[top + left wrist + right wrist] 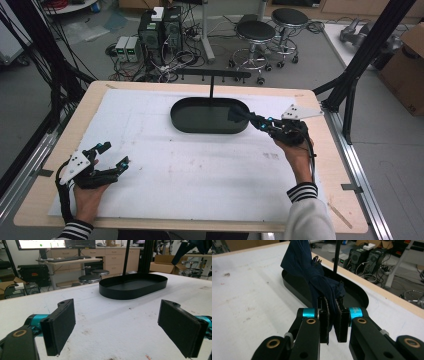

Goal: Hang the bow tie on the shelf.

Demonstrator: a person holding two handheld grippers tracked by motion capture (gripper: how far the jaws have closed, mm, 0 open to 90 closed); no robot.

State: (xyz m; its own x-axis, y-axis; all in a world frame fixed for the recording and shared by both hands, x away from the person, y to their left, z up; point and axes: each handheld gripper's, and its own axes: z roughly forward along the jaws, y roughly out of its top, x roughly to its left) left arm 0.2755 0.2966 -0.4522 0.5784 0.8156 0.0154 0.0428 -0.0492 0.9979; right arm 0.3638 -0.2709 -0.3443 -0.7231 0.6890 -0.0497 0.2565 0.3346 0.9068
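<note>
A black oval tray (209, 115) sits at the back middle of the white mat, with a black rack post rising behind it. My right gripper (243, 115) reaches over the tray's right end, shut on a dark blue cloth (314, 272). In the right gripper view the cloth hangs bunched from between the pads (324, 315) over the tray (294, 286). My left gripper (113, 156) rests near the front left of the mat, open and holding nothing. Its two pads (61, 325) stand wide apart in the left gripper view, with the tray (133, 286) farther off.
A white mat (190, 165) covers most of the wooden table (320, 165). Black frame struts (360, 60) stand at the right rear corner and along the left. Stools, computers and cables lie on the floor behind the table. A cardboard box (407, 70) stands at the right.
</note>
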